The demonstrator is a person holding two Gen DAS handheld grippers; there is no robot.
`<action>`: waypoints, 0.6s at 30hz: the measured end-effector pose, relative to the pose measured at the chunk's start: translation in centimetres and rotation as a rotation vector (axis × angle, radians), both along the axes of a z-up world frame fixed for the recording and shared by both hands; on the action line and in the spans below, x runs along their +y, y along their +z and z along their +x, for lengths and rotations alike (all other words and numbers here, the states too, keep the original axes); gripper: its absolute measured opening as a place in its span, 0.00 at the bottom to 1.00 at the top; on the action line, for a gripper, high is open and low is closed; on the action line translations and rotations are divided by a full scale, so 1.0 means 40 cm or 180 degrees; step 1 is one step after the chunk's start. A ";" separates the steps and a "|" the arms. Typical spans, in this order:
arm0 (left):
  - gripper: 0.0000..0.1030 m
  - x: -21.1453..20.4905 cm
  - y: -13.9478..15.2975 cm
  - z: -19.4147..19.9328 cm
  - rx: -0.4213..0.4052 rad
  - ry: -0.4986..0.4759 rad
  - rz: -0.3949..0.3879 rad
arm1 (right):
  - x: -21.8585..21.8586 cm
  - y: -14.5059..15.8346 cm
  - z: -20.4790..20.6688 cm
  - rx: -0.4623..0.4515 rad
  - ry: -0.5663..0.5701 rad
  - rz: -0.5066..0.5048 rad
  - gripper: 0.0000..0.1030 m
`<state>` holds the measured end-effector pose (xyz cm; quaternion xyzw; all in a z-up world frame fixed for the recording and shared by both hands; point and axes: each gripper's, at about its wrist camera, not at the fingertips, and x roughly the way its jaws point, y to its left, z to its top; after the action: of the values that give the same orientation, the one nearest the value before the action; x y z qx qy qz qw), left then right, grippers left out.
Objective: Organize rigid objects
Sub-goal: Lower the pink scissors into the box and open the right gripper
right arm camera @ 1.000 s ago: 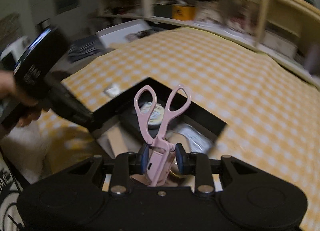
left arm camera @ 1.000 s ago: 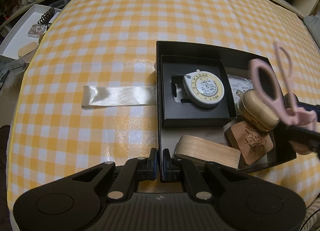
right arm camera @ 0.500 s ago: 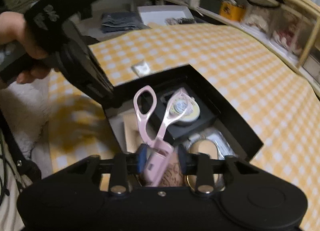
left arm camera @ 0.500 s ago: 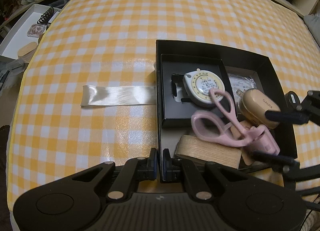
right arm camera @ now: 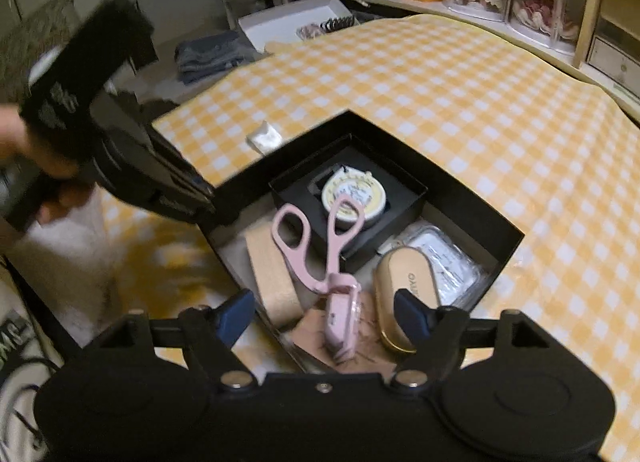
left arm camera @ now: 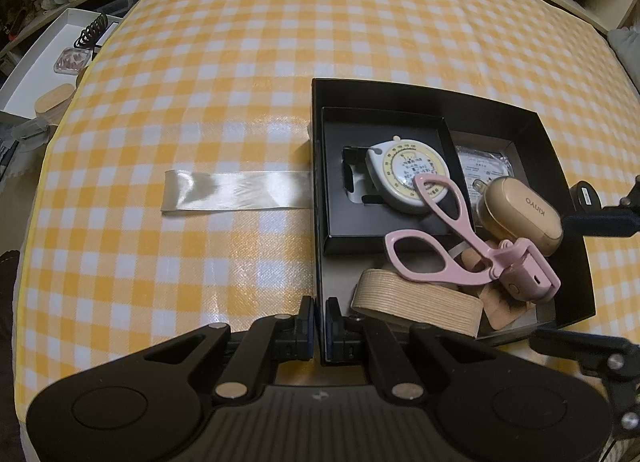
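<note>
Centre-right of the left wrist view: black box, matte card, square-walled, on glossy yellow-checked cloth. Inside: pink plastic curler with looped handles, lying across a ribbed beige case and a smaller black tray; gold oval case; round cream tape. Right gripper: jaws just opened, released, curler between but untouched. Left gripper: clenched on the box's near wall.

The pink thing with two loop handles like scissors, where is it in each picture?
Left wrist view: the pink loop-handled tool lies right of centre in the black box, loops toward the round white tape measure.
Right wrist view: it is low in the middle, between the open right gripper fingers, untouched.
Shared landmark: the gold oval case beside it.
</note>
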<state>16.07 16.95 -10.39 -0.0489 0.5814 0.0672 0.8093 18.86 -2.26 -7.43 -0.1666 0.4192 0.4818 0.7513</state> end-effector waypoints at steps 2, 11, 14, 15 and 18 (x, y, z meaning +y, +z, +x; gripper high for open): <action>0.06 -0.001 0.000 0.000 0.0000 0.0001 0.0000 | -0.005 0.014 -0.001 -0.0017 -0.0034 0.0056 0.82; 0.06 -0.001 0.000 0.001 0.0001 0.0000 0.0005 | -0.074 0.101 0.016 -0.0207 -0.0510 0.0490 1.00; 0.06 -0.002 0.000 0.001 0.0003 -0.0002 0.0008 | -0.119 0.122 0.043 -0.0271 -0.0863 0.0573 1.00; 0.06 -0.003 0.000 0.001 0.0003 0.0000 0.0005 | -0.133 0.124 0.052 -0.0283 -0.0996 0.0571 1.00; 0.06 -0.002 0.000 0.001 0.0003 0.0001 0.0005 | -0.192 0.121 0.086 -0.0278 -0.1414 0.0610 1.00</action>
<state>16.09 16.85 -10.38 -0.0483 0.5818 0.0678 0.8091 22.30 -9.93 -2.59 -0.0191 0.3650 0.3346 0.8686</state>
